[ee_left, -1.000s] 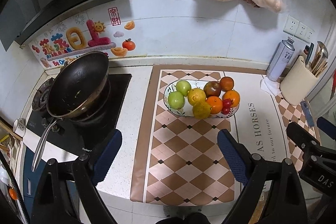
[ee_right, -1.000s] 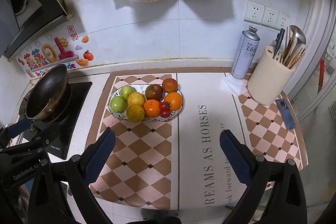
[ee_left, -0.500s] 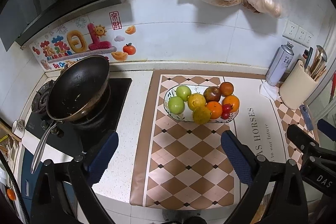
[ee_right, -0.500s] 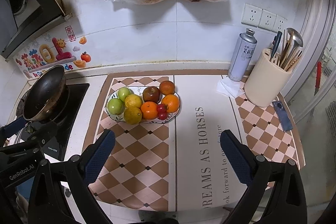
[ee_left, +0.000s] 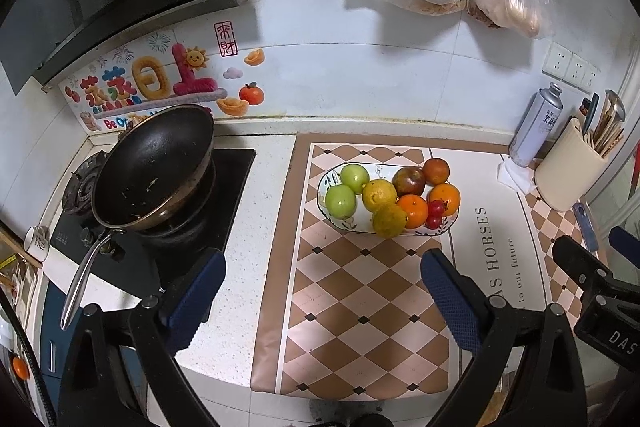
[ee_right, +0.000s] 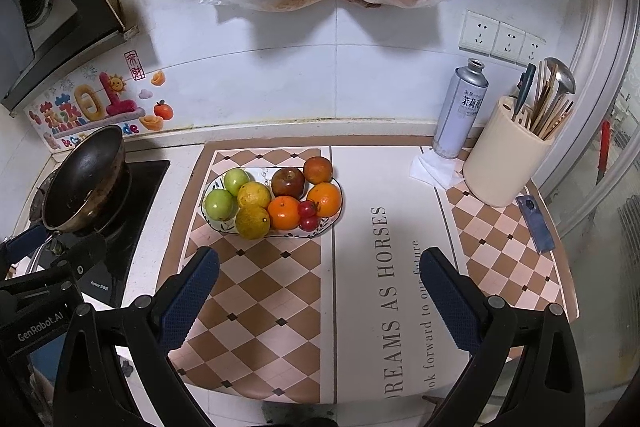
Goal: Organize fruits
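Distance was what had changed: over the last second I had drawn both grippers back and up from the counter, so the fruit plate point(ee_left: 326, 187) sat smaller and further off in both wrist views than it had a moment before. Nothing on it had shifted. Two green apples point(ee_left: 341, 201) lay at its left end, two yellow citrus point(ee_left: 379, 194) in the middle, a dark red apple point(ee_left: 408, 181) behind them, oranges point(ee_left: 412, 211) toward the right, and a couple of small red fruits point(ee_left: 436, 207) tucked between the oranges. The plate rested on the checkered mat point(ee_left: 360, 299), with the wok point(ee_left: 154, 167) on the stove to its left and the utensil holder point(ee_right: 506, 155) well apart on the right.

My left gripper point(ee_left: 322, 291) hung above the near part of the mat with its jaws spread wide and nothing between them; my right gripper point(ee_right: 320, 289) was the same, fingers apart and empty, over the lettered panel of the mat (its own view showed the left tool low at the left edge).

I judged that this retreat meant either the sorting was finished, since like fruit already lay grouped with like, or I was only taking stock before a first pick. No fruit was out of the plate, so I leaned toward the former.
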A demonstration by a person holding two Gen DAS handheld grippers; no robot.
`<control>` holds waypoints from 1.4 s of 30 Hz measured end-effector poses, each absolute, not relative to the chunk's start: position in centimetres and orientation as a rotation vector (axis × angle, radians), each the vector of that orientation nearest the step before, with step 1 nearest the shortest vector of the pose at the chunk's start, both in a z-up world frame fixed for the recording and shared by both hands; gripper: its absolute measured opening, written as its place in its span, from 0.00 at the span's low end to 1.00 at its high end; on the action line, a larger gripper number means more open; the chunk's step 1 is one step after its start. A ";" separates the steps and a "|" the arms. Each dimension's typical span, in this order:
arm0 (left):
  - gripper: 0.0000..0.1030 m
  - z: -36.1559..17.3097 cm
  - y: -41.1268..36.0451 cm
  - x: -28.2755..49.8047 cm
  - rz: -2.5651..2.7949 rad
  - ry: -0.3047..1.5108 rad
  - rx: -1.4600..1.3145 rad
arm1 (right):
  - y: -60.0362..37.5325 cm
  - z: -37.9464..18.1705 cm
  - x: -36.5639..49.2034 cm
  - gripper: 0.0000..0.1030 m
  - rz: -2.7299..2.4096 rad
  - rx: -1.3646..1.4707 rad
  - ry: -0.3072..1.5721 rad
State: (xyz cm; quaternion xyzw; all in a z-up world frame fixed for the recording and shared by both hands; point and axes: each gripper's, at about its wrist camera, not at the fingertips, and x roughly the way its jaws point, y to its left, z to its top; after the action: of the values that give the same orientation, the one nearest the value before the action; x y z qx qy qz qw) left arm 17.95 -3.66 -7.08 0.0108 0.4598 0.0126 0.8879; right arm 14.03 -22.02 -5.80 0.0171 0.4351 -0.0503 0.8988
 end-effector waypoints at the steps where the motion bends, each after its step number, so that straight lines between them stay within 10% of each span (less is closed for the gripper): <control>1: 0.97 -7.0 -3.6 18.0 0.026 0.956 0.022 | -22.0 -5.8 14.1 0.99 -0.103 0.034 0.902; 42: 0.97 -7.3 -3.3 17.9 0.025 0.954 0.030 | -21.7 -7.0 14.1 0.99 -0.100 0.041 0.930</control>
State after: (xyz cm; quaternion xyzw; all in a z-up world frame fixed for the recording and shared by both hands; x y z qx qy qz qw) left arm 17.90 -3.28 -7.29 0.0145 0.4591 0.0122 0.8882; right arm 14.13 -21.75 -6.97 0.0197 0.4484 -0.0480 0.8923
